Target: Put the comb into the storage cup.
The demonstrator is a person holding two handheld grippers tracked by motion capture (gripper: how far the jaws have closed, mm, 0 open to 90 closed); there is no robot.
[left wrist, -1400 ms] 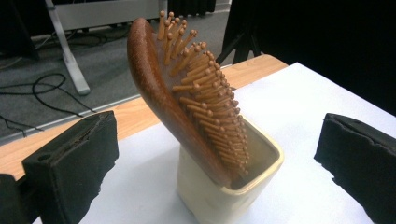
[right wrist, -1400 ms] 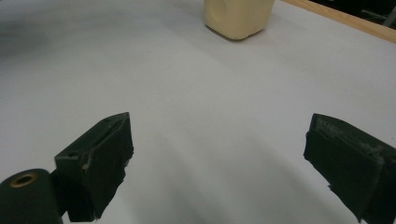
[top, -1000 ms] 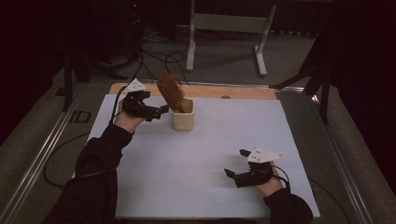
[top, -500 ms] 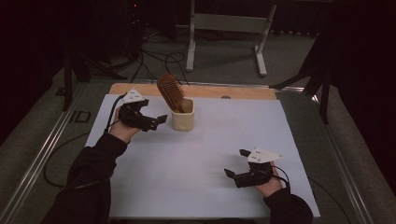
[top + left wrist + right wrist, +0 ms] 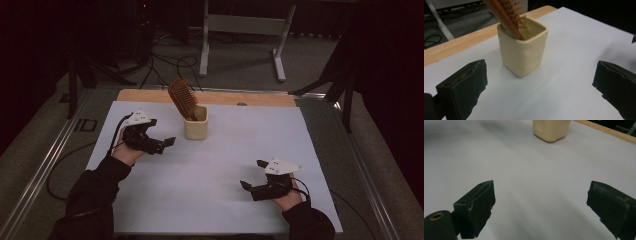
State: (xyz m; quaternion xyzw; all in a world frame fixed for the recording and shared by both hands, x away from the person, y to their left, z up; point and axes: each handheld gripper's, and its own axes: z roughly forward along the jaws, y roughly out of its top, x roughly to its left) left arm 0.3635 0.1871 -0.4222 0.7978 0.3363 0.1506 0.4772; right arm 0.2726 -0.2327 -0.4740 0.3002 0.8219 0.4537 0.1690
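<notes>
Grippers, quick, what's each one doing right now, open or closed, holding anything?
Left gripper: open, holding nothing, jaws wide apart short of the cream square ceramic cup.
Right gripper: open, holding nothing, over the white table cover.

The person wears dark long sleeves (image 5: 92, 187). Each hand carries a black two-jaw gripper, left (image 5: 162, 144) and right (image 5: 252, 176), topped by a pale grey three-cornered plate (image 5: 283, 166). A thin black cable (image 5: 116, 134) trails from each; the jaw pads (image 5: 464, 87) are chunky, rough-edged black blocks.

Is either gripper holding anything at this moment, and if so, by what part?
Nothing is held. The left gripper is open and empty beside the cream cup with the wooden hairbrush standing in it; the right gripper is open over the bare white sheet.
</notes>
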